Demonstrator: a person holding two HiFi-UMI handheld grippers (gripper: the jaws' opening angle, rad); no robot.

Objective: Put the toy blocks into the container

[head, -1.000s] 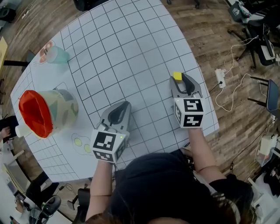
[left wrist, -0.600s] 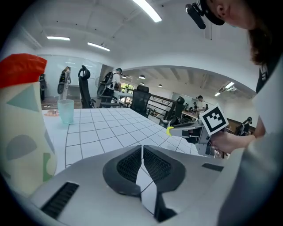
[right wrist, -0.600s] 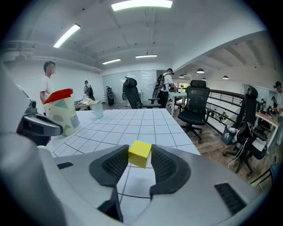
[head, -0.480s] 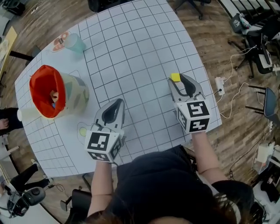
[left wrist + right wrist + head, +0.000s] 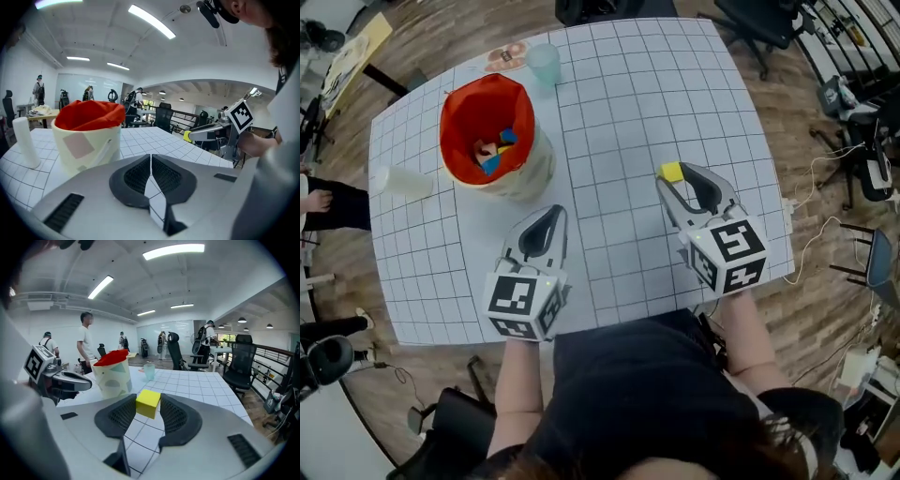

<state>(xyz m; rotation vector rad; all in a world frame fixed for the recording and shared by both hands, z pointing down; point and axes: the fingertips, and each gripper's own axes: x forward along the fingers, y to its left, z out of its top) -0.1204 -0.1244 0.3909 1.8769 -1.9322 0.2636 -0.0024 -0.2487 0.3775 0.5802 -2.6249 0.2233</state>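
The container (image 5: pixel 525 173), a pale tub lined in red, stands on the gridded table (image 5: pixel 637 103) at the back left with several coloured blocks (image 5: pixel 492 155) inside. My right gripper (image 5: pixel 675 175) is shut on a yellow block (image 5: pixel 672 172) just above the table's right side. The right gripper view shows that yellow block (image 5: pixel 148 403) pinched between the pads, with the container (image 5: pixel 112 376) far ahead to the left. My left gripper (image 5: pixel 550 214) is shut and empty, just right of the container and nearer to me. In the left gripper view its jaws (image 5: pixel 150 158) meet, with the container (image 5: pixel 86 140) close ahead.
A teal cup (image 5: pixel 544 64) stands behind the container, near a round coaster (image 5: pixel 507 56). A white cylinder (image 5: pixel 405 181) lies left of the container. The table's right edge runs close beside my right gripper. Chairs and cables sit on the wooden floor beyond; people stand far off.
The head view has swung, so the container now sits higher and nearer the middle, its inside showing. Both grippers stay about where they were. The yellow block remains in the right jaws.
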